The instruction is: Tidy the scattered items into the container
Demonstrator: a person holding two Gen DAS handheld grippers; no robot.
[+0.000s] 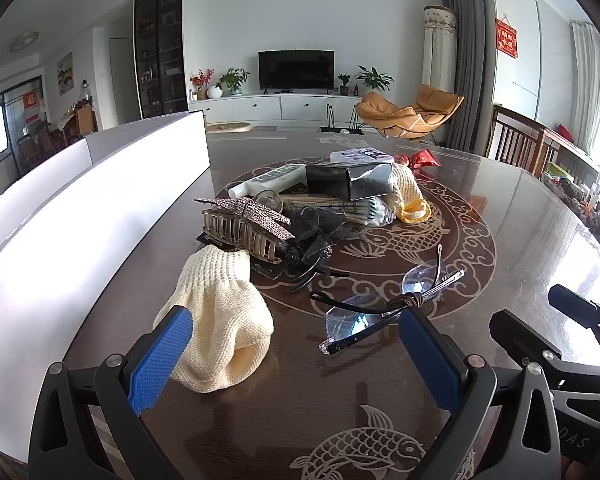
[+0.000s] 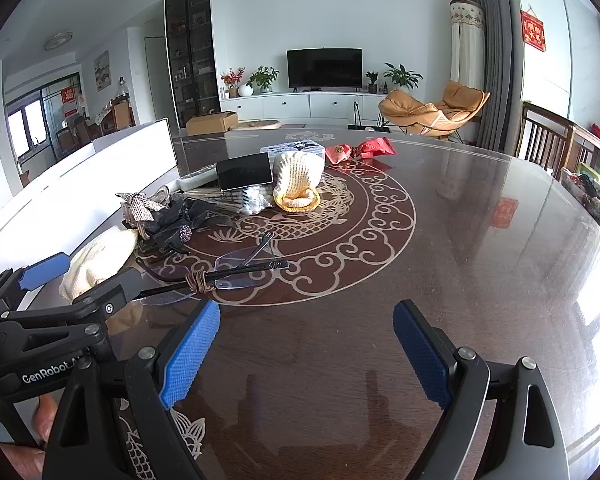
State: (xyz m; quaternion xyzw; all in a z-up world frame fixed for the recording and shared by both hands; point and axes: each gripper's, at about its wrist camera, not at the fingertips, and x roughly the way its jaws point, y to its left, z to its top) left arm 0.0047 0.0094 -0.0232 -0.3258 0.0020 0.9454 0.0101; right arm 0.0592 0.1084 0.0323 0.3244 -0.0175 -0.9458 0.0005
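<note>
Scattered items lie on a dark glass-topped table point(image 2: 480, 264). A cream knit glove point(image 1: 220, 320) rests beside the left pad of my left gripper point(image 1: 296, 344), which is open; clear safety glasses point(image 1: 380, 308) lie by its right pad. Behind them sit a rhinestone claw clip point(image 1: 244, 224), a black bow point(image 1: 316, 240), a black box point(image 1: 348, 182), a white tube point(image 1: 268, 182) and a second glove point(image 1: 408, 192). The white container point(image 1: 100, 208) stands along the left. My right gripper point(image 2: 306, 344) is open over bare table, with the glasses point(image 2: 228, 272) ahead to its left.
Red snack packets point(image 2: 360, 148) and a clear plastic box point(image 2: 292, 148) lie at the far side of the pile. Wooden chairs point(image 2: 548, 140) stand past the table's right edge. The left gripper point(image 2: 80, 280) fills the right wrist view's lower left.
</note>
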